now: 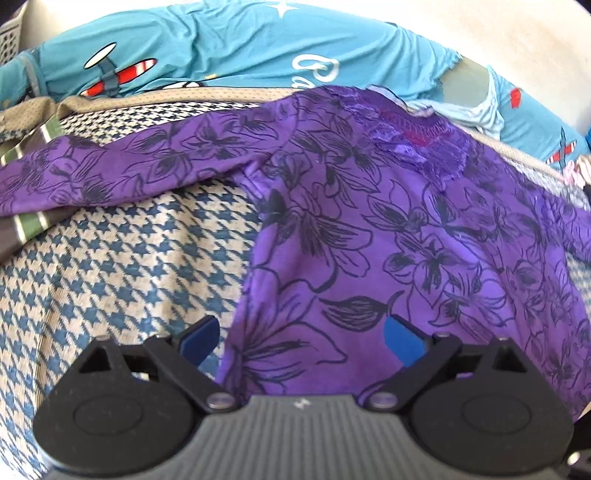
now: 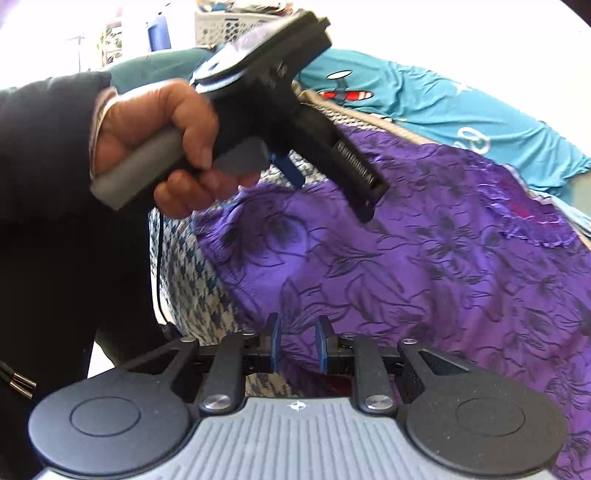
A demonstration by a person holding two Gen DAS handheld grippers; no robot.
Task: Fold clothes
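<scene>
Two grippers work over one purple floral top [image 1: 406, 229], which lies spread on a blue-and-cream houndstooth cloth [image 1: 110, 266]. From the left wrist view, going left to right: a grey plastic basket [image 1: 9, 33] shows at the far upper corner, then a striped green-and-grey garment [image 1: 26, 225] tucked under the top's outstretched sleeve. Beyond them lies a teal shirt [image 1: 229, 48] printed with a red-and-white propeller plane and white script that begins with what looks like "Ba"; the rest is hidden behind the purple neckline. The left gripper [image 1: 301, 338] hovers low over the top's side edge with its blue-padded fingers spread wide, one over the houndstooth cloth and the other over purple fabric, nothing between them.

From the right wrist view, the person's left hand [image 2: 155, 147], in a dark sleeve, grips the grey handle of that same gripper at the left. Small raised lettering runs along its black body, too blurred to read. Farther right, the purple top fills the middle, its lace-trimmed neckline toward the upper right, with the teal shirt behind. The right gripper [image 2: 297, 341] sits at the lower edge over the top's hem, its blue fingers drawn close together with a narrow gap and no fabric caught between them.
</scene>
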